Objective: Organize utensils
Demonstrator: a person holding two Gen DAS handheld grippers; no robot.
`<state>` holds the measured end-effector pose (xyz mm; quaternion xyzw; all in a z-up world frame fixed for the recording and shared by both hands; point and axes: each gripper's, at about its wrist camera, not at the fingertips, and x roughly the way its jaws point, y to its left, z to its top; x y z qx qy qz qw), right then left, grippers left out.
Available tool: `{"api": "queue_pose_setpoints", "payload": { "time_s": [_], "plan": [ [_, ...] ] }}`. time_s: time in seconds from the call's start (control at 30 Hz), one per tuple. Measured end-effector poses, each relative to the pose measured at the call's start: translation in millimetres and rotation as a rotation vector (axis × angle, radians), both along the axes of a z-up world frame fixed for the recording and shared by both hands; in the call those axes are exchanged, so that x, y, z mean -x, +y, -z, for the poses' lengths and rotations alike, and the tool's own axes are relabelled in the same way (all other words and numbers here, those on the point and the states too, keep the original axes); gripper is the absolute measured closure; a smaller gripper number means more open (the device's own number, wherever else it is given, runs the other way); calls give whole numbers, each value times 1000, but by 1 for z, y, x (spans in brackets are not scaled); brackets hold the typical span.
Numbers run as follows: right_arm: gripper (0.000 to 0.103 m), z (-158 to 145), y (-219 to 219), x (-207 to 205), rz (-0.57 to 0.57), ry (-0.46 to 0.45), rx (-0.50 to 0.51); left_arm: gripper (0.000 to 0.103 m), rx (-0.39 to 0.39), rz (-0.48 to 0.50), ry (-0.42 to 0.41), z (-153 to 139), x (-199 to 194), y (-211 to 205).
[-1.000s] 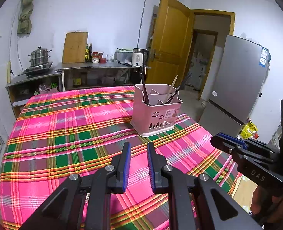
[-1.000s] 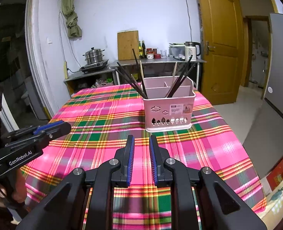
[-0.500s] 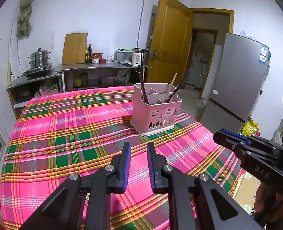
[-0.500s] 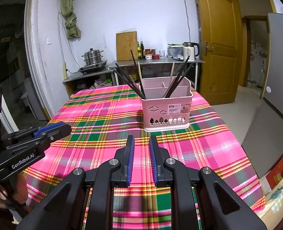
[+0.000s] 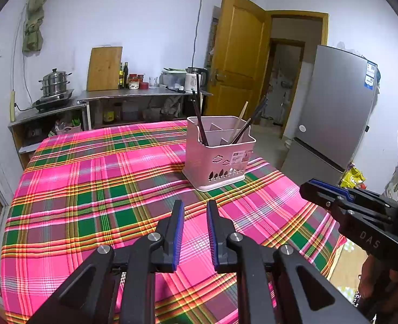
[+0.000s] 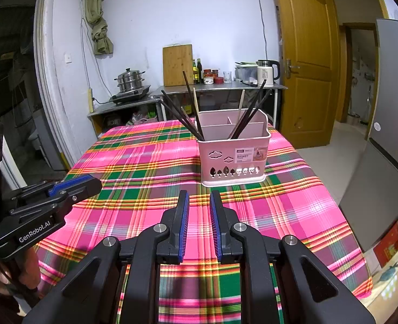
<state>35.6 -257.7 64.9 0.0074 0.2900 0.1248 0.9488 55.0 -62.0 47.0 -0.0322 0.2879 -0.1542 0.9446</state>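
A pink utensil basket (image 5: 220, 159) stands on the plaid tablecloth (image 5: 91, 189); it also shows in the right wrist view (image 6: 234, 159). Dark and pale chopsticks (image 6: 188, 113) lean in its left and right compartments. My left gripper (image 5: 194, 208) hovers over the cloth in front of the basket, jaws slightly apart and empty; it also shows in the right wrist view (image 6: 74, 186). My right gripper (image 6: 199, 197) hovers in front of the basket, jaws slightly apart and empty; it also shows in the left wrist view (image 5: 320, 191).
A metal counter (image 6: 212, 87) behind the table holds a cutting board, bottles, jars and a kettle (image 6: 266, 71). A steamer pot (image 6: 130, 81) sits to its left. A fridge (image 5: 333, 113) and a wooden door (image 5: 239, 54) are to the right.
Both grippers have drawn back slightly from the basket, which looks a little smaller and farther. Their jaws have kept the same narrow gap.
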Motion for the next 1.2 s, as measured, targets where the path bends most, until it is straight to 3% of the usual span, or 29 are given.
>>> {"api": "queue_pose_setpoints", "payload": {
  "time_s": [1.2],
  "plan": [
    [87,2,-2,-2,0,10,0,87,-15,3,0,2,-1,-1]
  ]
}}
